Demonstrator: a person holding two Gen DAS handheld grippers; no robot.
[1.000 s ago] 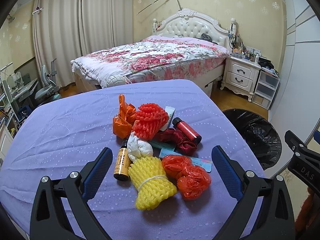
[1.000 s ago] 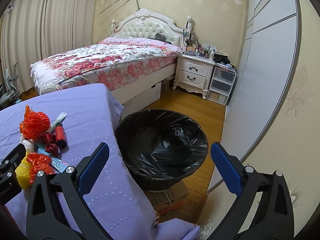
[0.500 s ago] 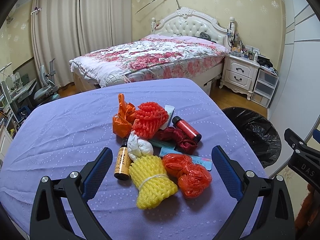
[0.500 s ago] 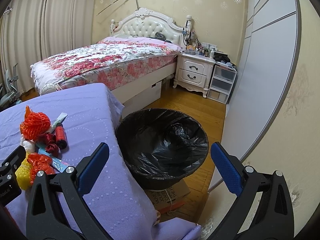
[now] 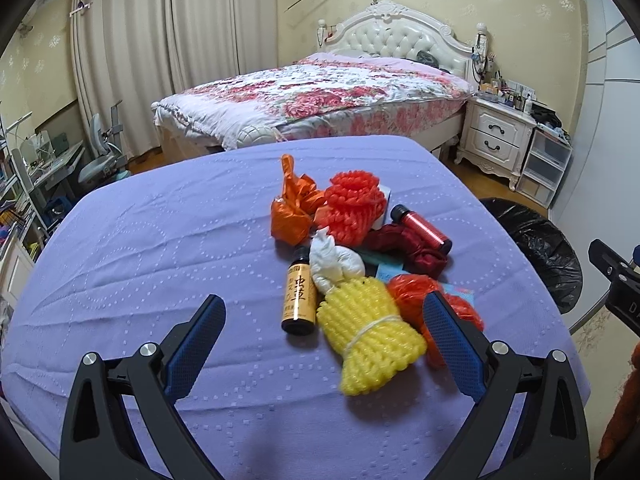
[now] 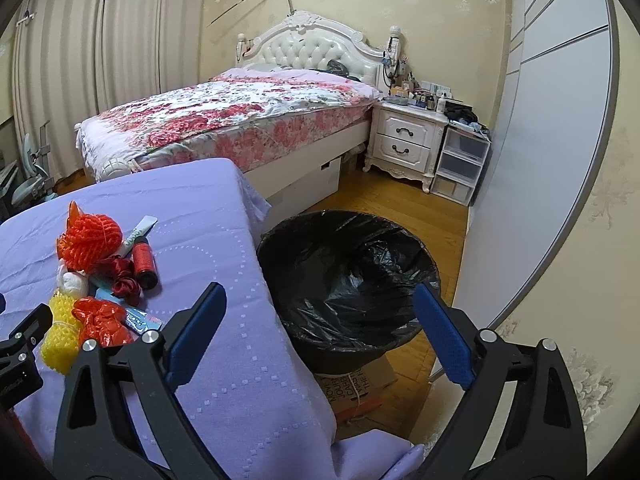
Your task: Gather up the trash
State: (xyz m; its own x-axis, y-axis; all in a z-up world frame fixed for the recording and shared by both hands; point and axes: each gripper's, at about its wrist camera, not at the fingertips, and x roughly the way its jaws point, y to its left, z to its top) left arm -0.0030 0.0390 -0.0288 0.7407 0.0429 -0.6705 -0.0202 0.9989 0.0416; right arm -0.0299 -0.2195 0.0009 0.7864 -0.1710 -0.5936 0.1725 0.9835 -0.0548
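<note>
left claw wide, empty; right claw closing, empty; amber bottle reads "中草".

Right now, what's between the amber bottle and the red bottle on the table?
Left wrist view: white knotted bag and dark red wrapper lie between amber bottle and red bottle.

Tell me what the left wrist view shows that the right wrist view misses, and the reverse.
Only the left wrist view: the amber bottle lying by the yellow foam net. Only the right wrist view: the whole inside of the black-lined trash bin, nothing visible in it, and the cardboard box beneath it. Both: the trash pile on the purple tablecloth, the red bottle, the bed.
</note>
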